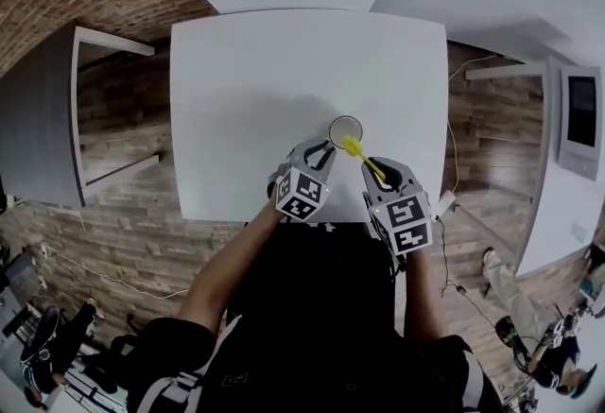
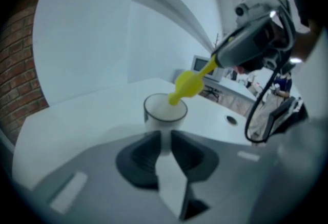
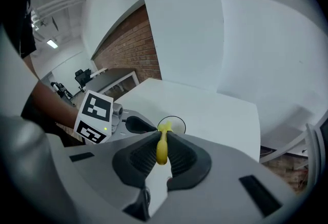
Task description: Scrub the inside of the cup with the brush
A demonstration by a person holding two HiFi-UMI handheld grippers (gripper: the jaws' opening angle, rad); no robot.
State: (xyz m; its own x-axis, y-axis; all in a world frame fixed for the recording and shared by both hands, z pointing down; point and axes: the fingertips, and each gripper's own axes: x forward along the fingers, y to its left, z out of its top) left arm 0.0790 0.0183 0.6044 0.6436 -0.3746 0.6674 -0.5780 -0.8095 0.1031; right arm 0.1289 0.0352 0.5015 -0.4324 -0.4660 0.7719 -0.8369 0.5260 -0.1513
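– White worktop in the head view, and the cup stands upright near its front edge. Both grippers are right on it!
– Yes, the left gripper noses in at the cup's near side. The right gripper sits just beside it, carrying the yellow brush slanted towards the rim.
– Over to the left gripper view. What do the jaws say?
– A narrow gap between them, not pressed together. The cup stands just past the tips and shows through that gap. I see no pad pinching it.
– And the brush?
– The brush comes down from the upper right, its bulbous head above the rim and its tip dipping to the cup's mouth.
– Right gripper view now.
– Jaws clamped on the brush, the handle running straight along between the pads. Its tip sits at the rim of the cup. The left gripper's dark jaw is at the cup's left side, touching or just beside it, I cannot tell which. Its marker cube shows behind.
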